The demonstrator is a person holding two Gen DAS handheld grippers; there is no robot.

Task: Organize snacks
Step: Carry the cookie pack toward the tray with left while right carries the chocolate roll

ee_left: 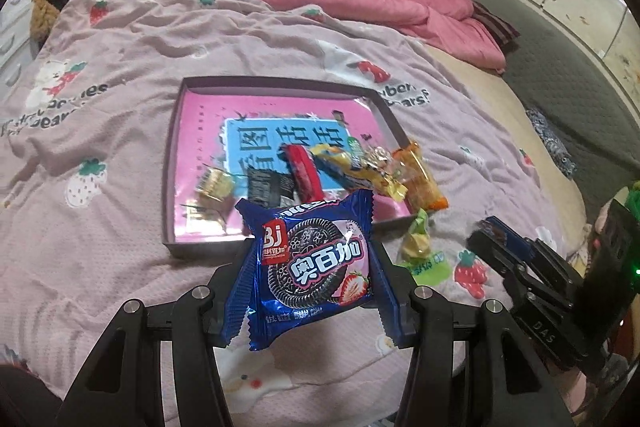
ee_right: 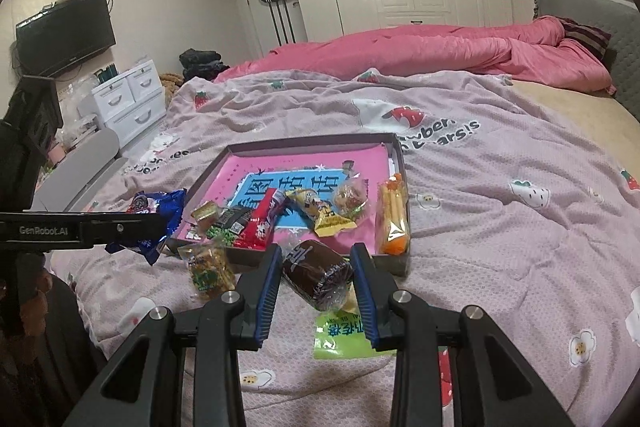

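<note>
My left gripper (ee_left: 310,267) is clamped about halfway closed on a blue cookie packet (ee_left: 310,255), which hangs clear of the bed just short of the near edge of the shallow box (ee_left: 172,163) lying on the strawberry-print blanket (ee_left: 120,67). My right gripper (ee_right: 316,283) is narrower, its blue pads pressing both sides of a brown wrapped cake (ee_right: 318,277), held just short of the box's near right corner. Inside the box, crowded along the near side, sit a red bar (ee_right: 260,223), a yellow packet (ee_right: 324,215) and an orange packet of sticks (ee_right: 394,223) against the right wall; the far half is bare. Outside it lie a green sachet (ee_right: 344,335) on the blanket below my right gripper and a clear bag of mixed snacks (ee_right: 208,267) near the front wall. To do this step well, I judge I should carry the cookie packet past the wall to the bare far left part, let it go low so the crinkly wrapper does not slide onto the pile, and keep my two grippers apart, since they are near each other at the box's front. Both grippers tilt downward toward the box, the left more steeply, with the right one showing at the right edge of the left view.
</note>
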